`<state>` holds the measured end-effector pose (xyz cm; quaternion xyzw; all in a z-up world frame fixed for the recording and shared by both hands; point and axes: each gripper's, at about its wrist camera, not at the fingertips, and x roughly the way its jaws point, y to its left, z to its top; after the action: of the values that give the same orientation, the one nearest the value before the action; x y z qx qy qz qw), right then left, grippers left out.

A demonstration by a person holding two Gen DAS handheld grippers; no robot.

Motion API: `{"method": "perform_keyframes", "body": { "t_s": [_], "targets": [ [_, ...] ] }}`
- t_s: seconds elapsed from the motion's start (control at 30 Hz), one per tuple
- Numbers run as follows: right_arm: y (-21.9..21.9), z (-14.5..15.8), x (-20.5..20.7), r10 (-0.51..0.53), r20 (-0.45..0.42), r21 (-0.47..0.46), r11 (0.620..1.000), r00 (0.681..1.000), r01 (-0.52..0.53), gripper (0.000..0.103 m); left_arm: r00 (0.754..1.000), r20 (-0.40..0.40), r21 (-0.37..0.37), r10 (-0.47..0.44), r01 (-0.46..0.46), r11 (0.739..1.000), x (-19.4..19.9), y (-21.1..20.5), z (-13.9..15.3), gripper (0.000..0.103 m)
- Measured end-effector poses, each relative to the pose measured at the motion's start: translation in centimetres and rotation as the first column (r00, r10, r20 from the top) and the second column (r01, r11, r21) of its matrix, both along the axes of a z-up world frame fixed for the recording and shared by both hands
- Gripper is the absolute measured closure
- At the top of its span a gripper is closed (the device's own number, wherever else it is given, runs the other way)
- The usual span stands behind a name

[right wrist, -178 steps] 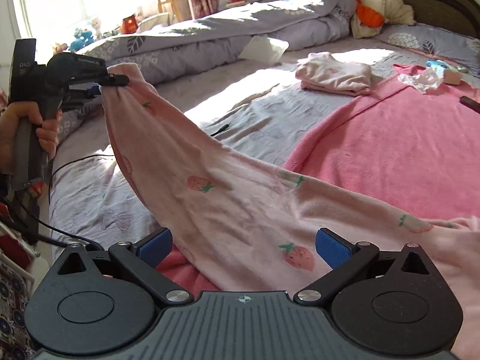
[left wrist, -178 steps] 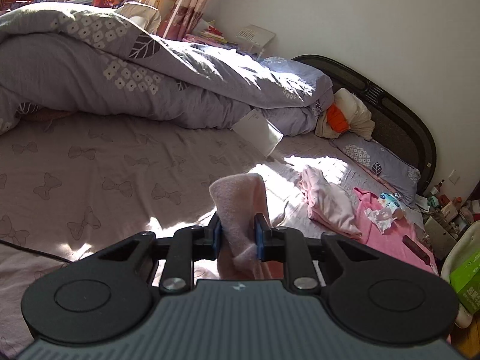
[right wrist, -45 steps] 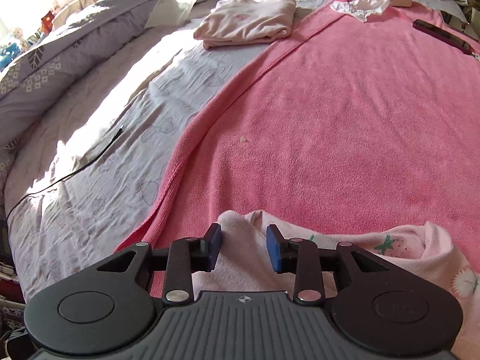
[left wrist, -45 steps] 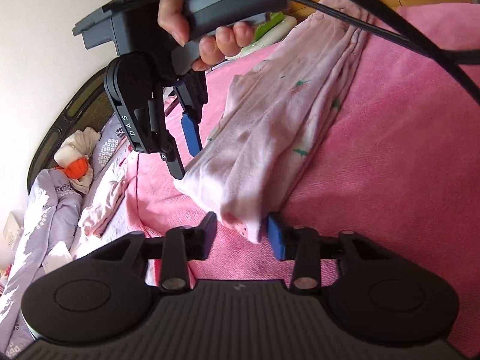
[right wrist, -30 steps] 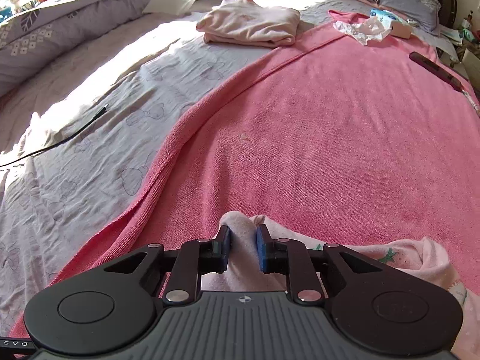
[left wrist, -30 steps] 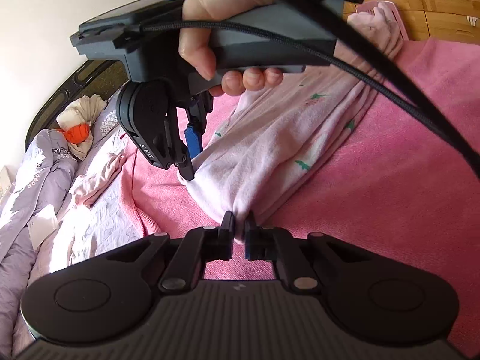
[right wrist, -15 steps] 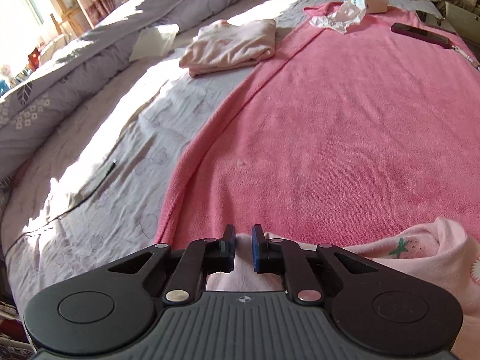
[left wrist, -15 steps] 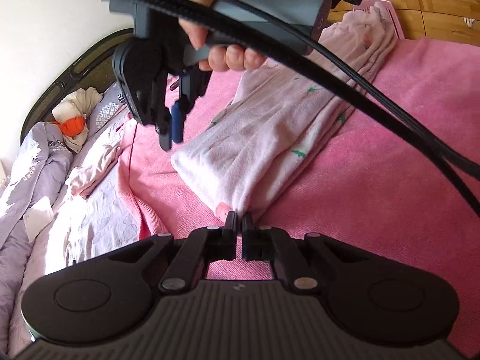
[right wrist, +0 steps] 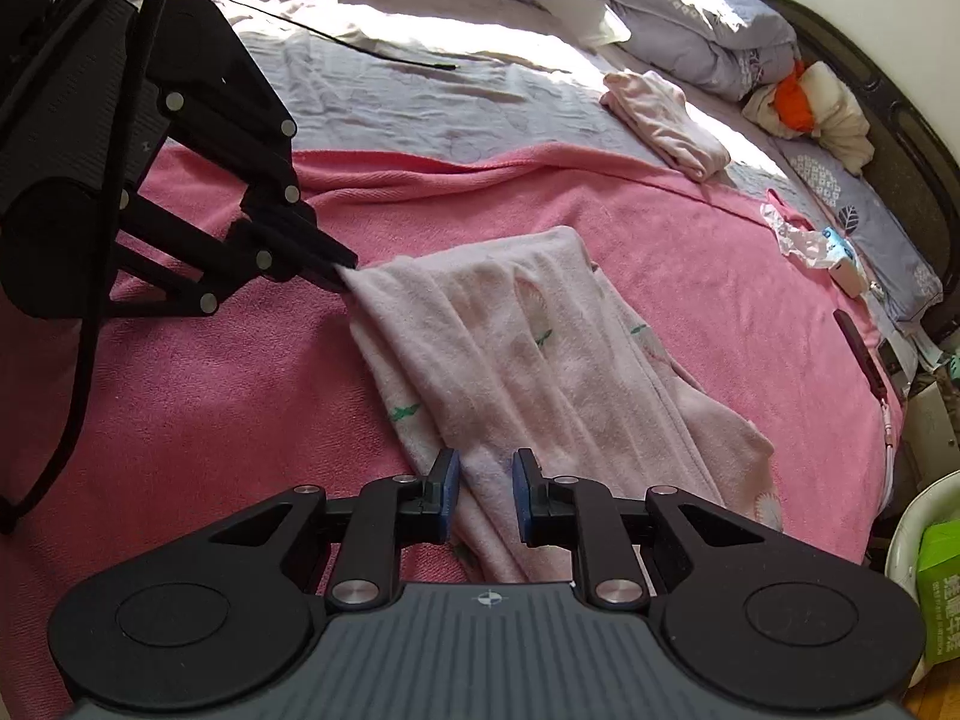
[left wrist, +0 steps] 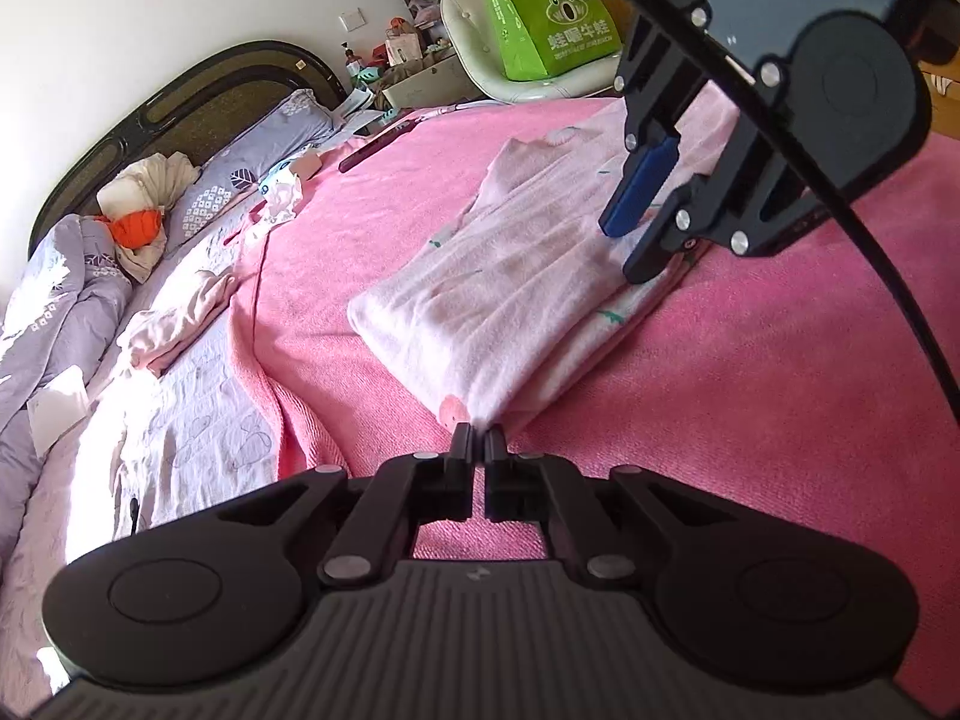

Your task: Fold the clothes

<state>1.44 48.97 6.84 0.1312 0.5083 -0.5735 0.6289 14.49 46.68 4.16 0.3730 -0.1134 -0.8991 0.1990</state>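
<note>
Left gripper (left wrist: 478, 433) clenched on near corner of pink garment (left wrist: 510, 294); right gripper (right wrist: 483, 480) released, straddling its far folds.

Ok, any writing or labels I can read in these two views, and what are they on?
"蛙鸣华蛙", as best I can read it: white characters under a frog face on the green bag on the white chair.
White print on the same green bag in the right wrist view: cut off, unreadable.
Bottles and boxes beside the bed: too small to read.
Nothing else is legible.
</note>
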Motion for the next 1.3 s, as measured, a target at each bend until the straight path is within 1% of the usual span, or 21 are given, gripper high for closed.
{"method": "perform_keyframes", "body": {
  "t_s": [0.1,0.17,0.2,0.23,0.3,0.37,0.43,0.5,0.57,0.6,0.67,0.73,0.77,0.83,0.87,0.9,1.0,1.07,1.13,1.2,1.3],
  "targets": [
    [0.0,-0.8,1.0,0.021,-0.049,-0.054,0.998,0.999,-0.023,0.082,1.0,-0.014,0.026,0.023,-0.022,0.999,-0.2,-0.7,0.4,0.102],
    [0.0,-1.8,1.4,0.05,-0.108,-0.074,0.996,0.993,-0.058,0.073,0.999,-0.013,0.036,0.033,-0.032,0.999,-0.3,-1.0,0.5,0.102],
    [0.0,-2.2,1.5,0.061,-0.121,-0.069,0.995,0.991,-0.07,0.074,0.999,-0.008,0.043,0.036,-0.035,0.998,-0.3,-1.0,0.5,0.102],
    [0.1,-2.6,1.6,0.073,-0.134,-0.065,0.994,0.988,-0.083,0.081,0.999,0.0,0.047,0.038,-0.038,0.998,-0.3,-1.0,0.5,0.102],
    [0.3,-2.5,1.5,0.068,-0.091,-0.031,0.997,0.994,-0.071,0.095,0.998,0.022,0.061,0.052,-0.053,0.997,0.2,-1.0,0.6,0.102],
    [0.8,-2.2,1.6,0.075,-0.065,-0.004,0.997,0.995,-0.075,0.097,0.994,0.049,0.096,0.102,-0.106,0.99,1.4,-1.6,0.7,0.1],
    [1.3,-1.9,1.4,0.07,-0.009,0.037,0.997,0.997,-0.07,0.097,0.976,0.078,0.164,0.205,-0.216,0.963,3.0,-3.5,1.0,0.099],
    [1.6,-1.7,1.2,0.039,0.087,0.107,0.993,0.995,-0.048,0.097,0.947,0.084,0.236,0.311,-0.322,0.917,4.6,-5.7,1.6,0.098],
    [1.8,-1.3,1.0,0.0,0.145,0.127,0.992,0.989,-0.019,0.097,0.919,0.048,0.292,0.392,-0.388,0.874,5.1,-7.9,2.8,0.098],
    [1.7,-0.8,0.6,-0.025,0.185,0.127,0.992,0.982,0.001,0.097,0.914,0.013,0.319,0.406,-0.389,0.864,4.9,-9.1,3.6,0.098],
    [1.3,0.5,-0.8,-0.114,0.287,0.112,0.99,0.951,0.085,0.096,0.925,-0.057,0.337,0.375,-0.336,0.88,3.6,-10.4,4.8,0.098],
    [0.9,1.7,-2.2,-0.206,0.327,0.051,0.978,0.922,0.201,0.09,0.953,-0.105,0.342,0.284,-0.234,0.91,1.5,-10.5,5.2,0.098],
    [0.6,2.0,-2.8,-0.225,0.322,0.014,0.972,0.919,0.233,0.086,0.963,-0.128,0.343,0.236,-0.18,0.922,0.5,-10.6,5.4,0.098],
    [-0.4,2.0,-3.7,-0.239,0.295,-0.04,0.964,0.925,0.262,0.062,0.977,-0.156,0.361,0.148,-0.083,0.929,-1.6,-10.1,5.0,0.097],
    [-0.9,1.6,-4.0,-0.238,0.291,-0.034,0.966,0.927,0.258,0.061,0.982,-0.151,0.366,0.117,-0.054,0.929,-2.6,-9.8,4.6,0.097],
    [-1.2,0.9,-4.2,-0.239,0.294,0.009,0.969,0.925,0.248,0.061,0.986,-0.141,0.369,0.089,-0.031,0.929,-3.6,-9.4,4.1,0.096],
    [0.1,0.5,-3.8,-0.188,0.296,0.073,0.982,0.936,0.174,0.059,0.999,-0.042,0.346,0.002,0.013,0.938,-5.1,-7.6,2.3,0.094],
    [1.1,0.3,-3.4,-0.149,0.299,0.108,0.987,0.943,0.122,0.059,0.998,0.02,0.289,-0.061,0.052,0.956,-5.2,-5.8,1.1,0.094],
    [2.1,0.0,-3.1,-0.11,0.303,0.144,0.987,0.947,0.069,0.059,0.992,0.035,0.179,-0.12,0.112,0.977,-4.5,-3.6,0.5,0.095],
    [1.7,0.8,-4.5,-0.147,0.359,0.151,0.984,0.922,0.099,0.06,0.991,0.045,0.146,-0.126,0.119,0.982,-4.2,-2.7,0.3,0.095],
    [-0.1,2.6,-7.4,-0.252,0.45,0.128,0.968,0.857,0.218,0.06,0.995,0.027,0.183,-0.093,0.086,0.979,-3.6,-2.8,0.5,0.095]
  ]
}}
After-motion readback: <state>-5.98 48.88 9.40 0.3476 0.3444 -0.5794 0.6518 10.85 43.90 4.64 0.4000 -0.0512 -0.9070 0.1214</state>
